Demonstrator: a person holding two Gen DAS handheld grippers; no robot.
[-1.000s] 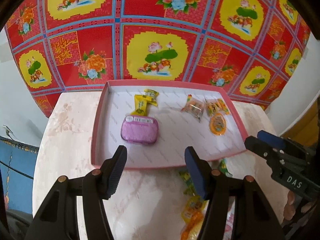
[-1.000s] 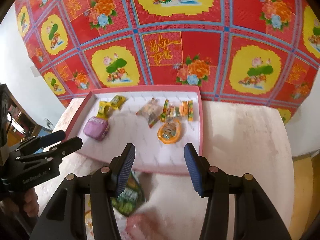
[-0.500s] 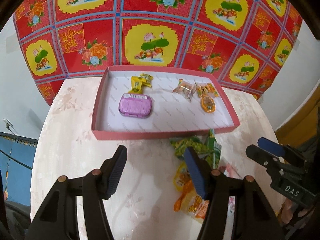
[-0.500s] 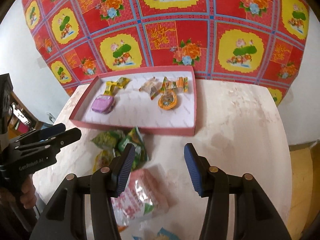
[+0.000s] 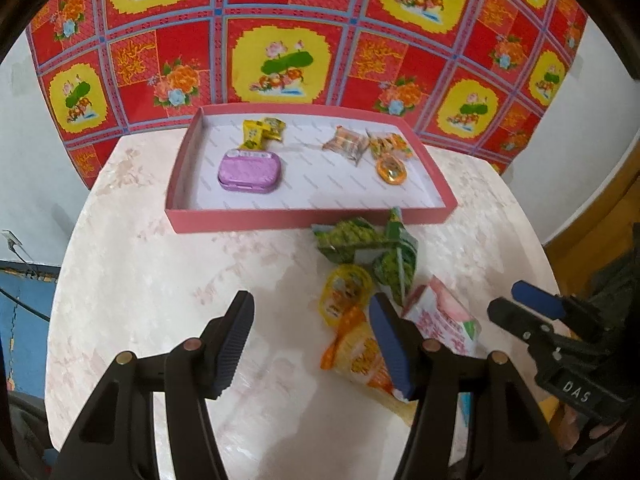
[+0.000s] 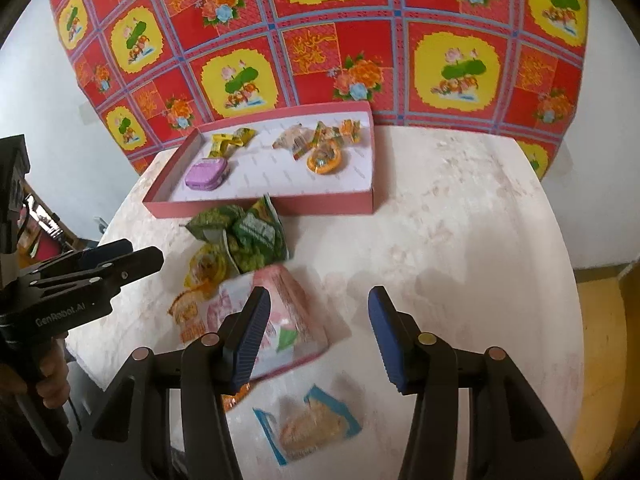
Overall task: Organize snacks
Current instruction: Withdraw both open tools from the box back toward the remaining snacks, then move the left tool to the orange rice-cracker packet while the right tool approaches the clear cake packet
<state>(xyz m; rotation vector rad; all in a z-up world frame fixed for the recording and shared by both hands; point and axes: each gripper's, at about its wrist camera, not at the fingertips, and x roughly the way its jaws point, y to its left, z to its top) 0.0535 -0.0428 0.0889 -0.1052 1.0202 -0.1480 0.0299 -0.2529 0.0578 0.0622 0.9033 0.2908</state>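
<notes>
A pink tray (image 5: 312, 216) (image 6: 260, 202) lies at the table's far side with a purple tin (image 5: 249, 171) (image 6: 206, 169), yellow candies (image 5: 260, 130), wrapped sweets (image 5: 348, 145) and an orange jelly cup (image 5: 391, 169) (image 6: 325, 161) inside. In front of it lie loose snacks: green packets (image 5: 372, 246) (image 6: 244, 236), a yellow jelly cup (image 5: 345, 292), an orange packet (image 5: 360, 354), a pink-white packet (image 5: 444, 322) (image 6: 288, 312) and a blue-edged packet (image 6: 310, 426). My left gripper (image 5: 312, 340) is open over bare table left of the pile. My right gripper (image 6: 316, 334) is open and holds nothing, above the pink-white packet's right edge.
The round pale marble table (image 5: 160, 280) (image 6: 460, 240) stands against a red and yellow flowered cloth (image 5: 288, 40). A hand (image 6: 48, 380) holds the left gripper's handle at the left edge of the right wrist view. Yellow floor (image 6: 600, 340) shows to the right.
Both grippers have drawn back from the tray toward the table's near side. The tray looks farther away, and the loose snack pile has come into view below the fingers.
</notes>
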